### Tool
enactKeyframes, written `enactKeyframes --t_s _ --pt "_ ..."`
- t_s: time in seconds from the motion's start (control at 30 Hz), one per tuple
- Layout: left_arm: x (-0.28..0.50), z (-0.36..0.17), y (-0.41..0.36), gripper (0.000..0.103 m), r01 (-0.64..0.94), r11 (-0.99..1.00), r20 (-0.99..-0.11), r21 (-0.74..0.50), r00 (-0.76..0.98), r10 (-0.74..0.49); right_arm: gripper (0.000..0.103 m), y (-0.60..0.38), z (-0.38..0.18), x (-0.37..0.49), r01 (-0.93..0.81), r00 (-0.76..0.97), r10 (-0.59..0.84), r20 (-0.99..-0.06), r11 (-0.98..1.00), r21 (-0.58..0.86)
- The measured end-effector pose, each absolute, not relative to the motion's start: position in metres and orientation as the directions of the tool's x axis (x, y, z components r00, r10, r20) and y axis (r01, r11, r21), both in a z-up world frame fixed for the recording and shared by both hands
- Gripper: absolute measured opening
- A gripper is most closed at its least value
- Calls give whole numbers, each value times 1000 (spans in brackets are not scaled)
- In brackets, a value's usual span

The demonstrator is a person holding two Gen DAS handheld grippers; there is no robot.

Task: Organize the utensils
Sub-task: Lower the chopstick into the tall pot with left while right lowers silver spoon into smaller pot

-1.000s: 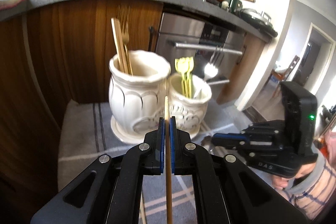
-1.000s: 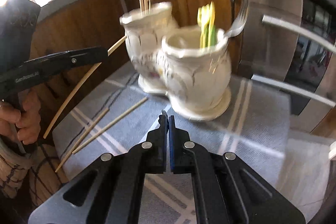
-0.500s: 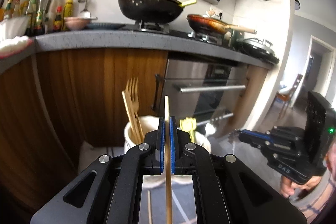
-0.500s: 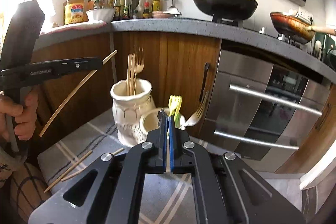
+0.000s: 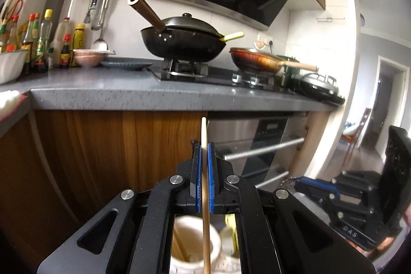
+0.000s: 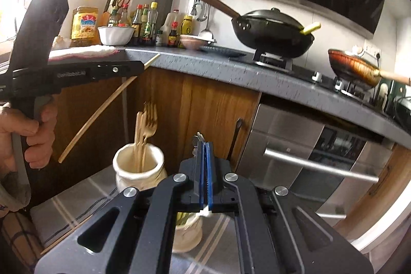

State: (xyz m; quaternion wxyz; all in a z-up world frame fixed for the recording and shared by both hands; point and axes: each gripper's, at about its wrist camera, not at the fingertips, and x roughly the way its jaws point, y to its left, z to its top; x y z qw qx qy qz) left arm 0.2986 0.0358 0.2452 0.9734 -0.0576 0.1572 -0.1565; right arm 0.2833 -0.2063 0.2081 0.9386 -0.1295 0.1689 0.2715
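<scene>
My left gripper (image 5: 204, 145) is shut on a wooden chopstick (image 5: 205, 197) that runs upright between its blue pads. It hangs above the tall white ceramic pot (image 5: 195, 243), seen through the gripper frame. From the right wrist, the left gripper (image 6: 142, 67) holds the slanted chopstick (image 6: 102, 109) up and left of that pot (image 6: 140, 171), which holds gold forks (image 6: 147, 125). The smaller pot (image 6: 187, 235) sits mostly hidden behind my right gripper (image 6: 204, 145), which is shut. A small grey bit shows at its tips; I cannot tell what it is. The right gripper (image 5: 295, 182) floats at the right.
Both pots stand on a grey striped cloth (image 6: 72, 209) with loose chopsticks (image 6: 64, 240). Behind are wooden cabinets, a steel oven (image 6: 308, 145), a grey counter (image 5: 128, 94), a black wok (image 5: 179, 43), a frying pan (image 5: 257, 60) and bottles (image 6: 143, 22). A hand (image 6: 30, 135) grips the left tool.
Both grippers have risen and tipped upward, so the pots slid to the bottom of both views and the counter came into sight. The left gripper kept its hold on the chopstick.
</scene>
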Motion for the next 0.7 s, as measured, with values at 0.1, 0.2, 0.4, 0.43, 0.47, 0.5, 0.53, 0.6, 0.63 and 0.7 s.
enactKeyframes --t_s 0.1,0.2,0.4,0.43,0.47,0.5,0.53,0.6,0.63,0.7 --pt "319 248 35 4 290 940 -279 -181 901 -332 1 -206 211 292 -554 797 469 -382 819 -150" --pt "341 246 30 4 298 935 -273 -190 899 -342 1 -206 208 300 -554 797 468 -382 819 -151" --pt "367 228 21 4 300 936 -280 -183 897 -342 1 -207 200 319 -551 796 466 -387 822 -144" --pt "369 224 22 4 297 937 -283 -185 897 -340 1 -207 198 322 -552 795 468 -387 822 -140" --pt "373 218 23 4 292 937 -289 -190 896 -337 1 -207 197 324 -552 794 468 -387 822 -139" --pt "375 214 25 4 287 938 -295 -194 895 -335 1 -206 197 326 -553 794 469 -388 822 -139" --pt "375 212 26 4 284 939 -296 -196 895 -333 1 -206 197 328 -555 792 472 -386 821 -134" --pt "377 206 30 4 274 941 -298 -197 898 -324 1 -206 199 331 -553 796 473 -378 823 -134" --pt "377 205 31 4 269 943 -296 -195 900 -318 1 -206 200 333 -550 799 472 -373 824 -135" --pt "376 202 33 4 256 948 -291 -186 908 -302 1 -205 203 335 -542 807 467 -362 829 -138"
